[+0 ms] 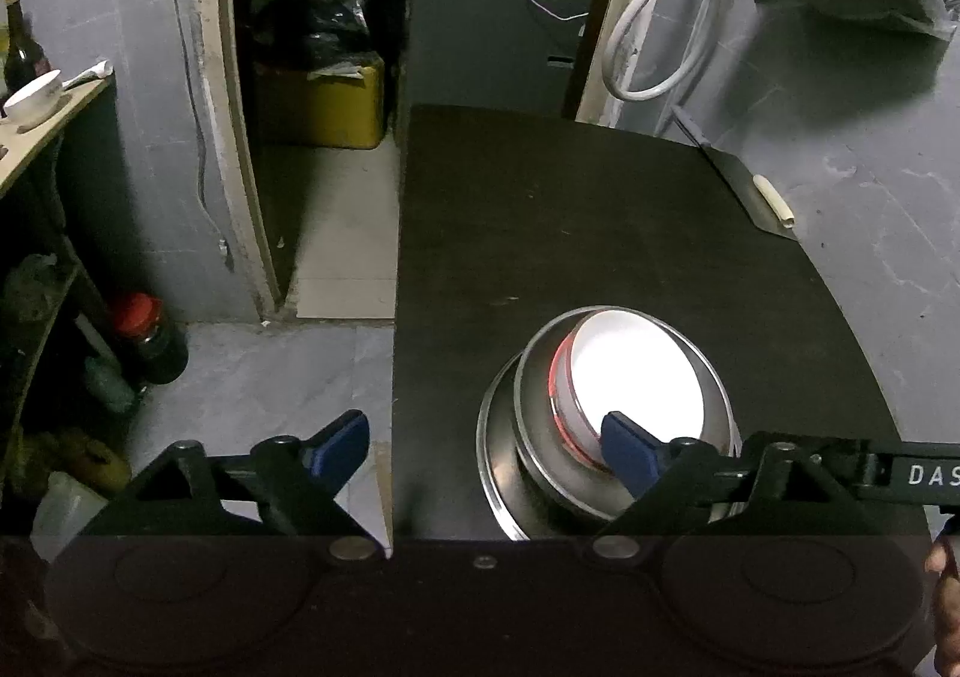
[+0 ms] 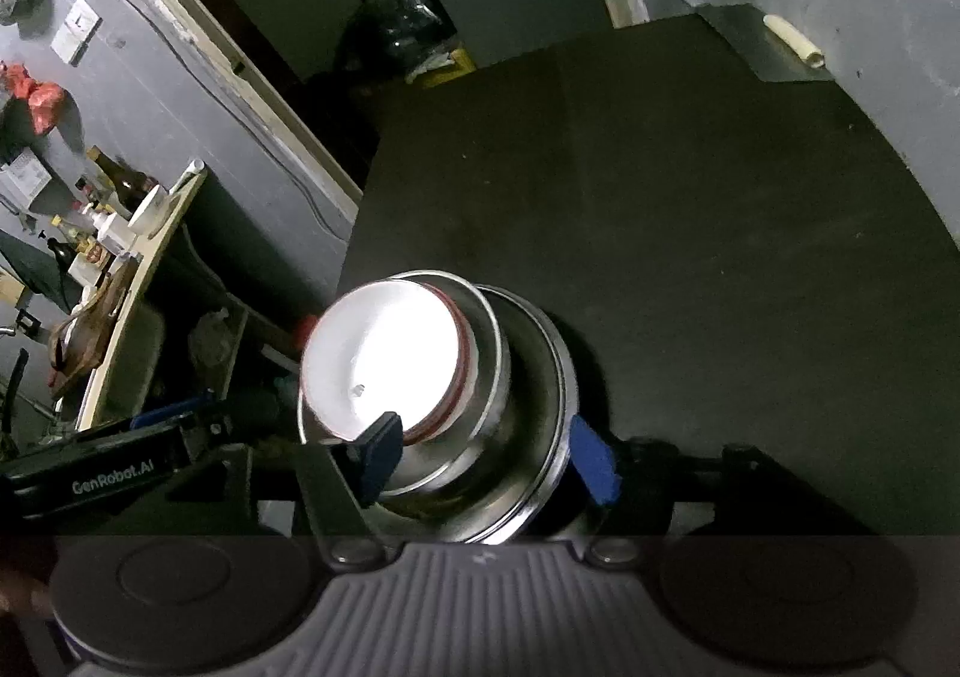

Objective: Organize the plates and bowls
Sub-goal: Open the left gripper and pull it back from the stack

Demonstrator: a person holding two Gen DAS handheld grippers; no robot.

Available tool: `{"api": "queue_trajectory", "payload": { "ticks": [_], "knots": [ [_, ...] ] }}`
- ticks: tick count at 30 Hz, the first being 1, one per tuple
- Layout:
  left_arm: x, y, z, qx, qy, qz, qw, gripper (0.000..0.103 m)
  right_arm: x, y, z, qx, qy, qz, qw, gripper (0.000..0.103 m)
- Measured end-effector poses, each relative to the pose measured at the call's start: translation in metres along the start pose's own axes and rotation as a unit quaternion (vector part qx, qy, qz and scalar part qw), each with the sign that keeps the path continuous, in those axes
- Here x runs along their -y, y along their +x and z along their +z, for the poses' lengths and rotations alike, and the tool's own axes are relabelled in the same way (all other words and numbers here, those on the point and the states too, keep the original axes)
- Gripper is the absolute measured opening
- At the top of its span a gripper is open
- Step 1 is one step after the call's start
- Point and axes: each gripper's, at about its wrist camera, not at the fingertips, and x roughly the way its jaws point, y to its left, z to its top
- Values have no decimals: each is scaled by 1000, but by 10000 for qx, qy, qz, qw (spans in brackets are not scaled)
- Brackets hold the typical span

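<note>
On the black table [image 1: 540,233], a white bowl [image 1: 636,377] is nested in stacked steel bowls [image 1: 534,455]; at six o'clock, both the left gripper [image 1: 483,452] and right gripper [image 2: 486,458] are released.

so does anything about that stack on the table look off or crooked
Slightly. The white bowl with the red band sits off-centre in the steel bowl, pushed toward one side, and that bowl is itself off-centre on the steel plate. The stack stands near the black table's edge. Nothing looks spilled or broken.
</note>
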Motion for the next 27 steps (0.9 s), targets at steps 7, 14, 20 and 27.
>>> {"api": "queue_trajectory", "payload": {
  "ticks": [7,14,20,27],
  "knots": [
    [-6,-16,-5,165,-42,68,9998,98,-7,-12,-4,256,-55,-62,9996,84],
    [-13,-25,-4,267,-152,30,9995,102,-16,-21,-5,523,-94,-138,9985,95],
    [-14,-31,-5,337,-91,30,9994,102,-21,-26,-7,727,-141,-177,9971,103],
    [-15,-38,-6,427,-13,30,9991,102,-27,-33,-12,910,-202,-223,9954,103]
  ]
}}
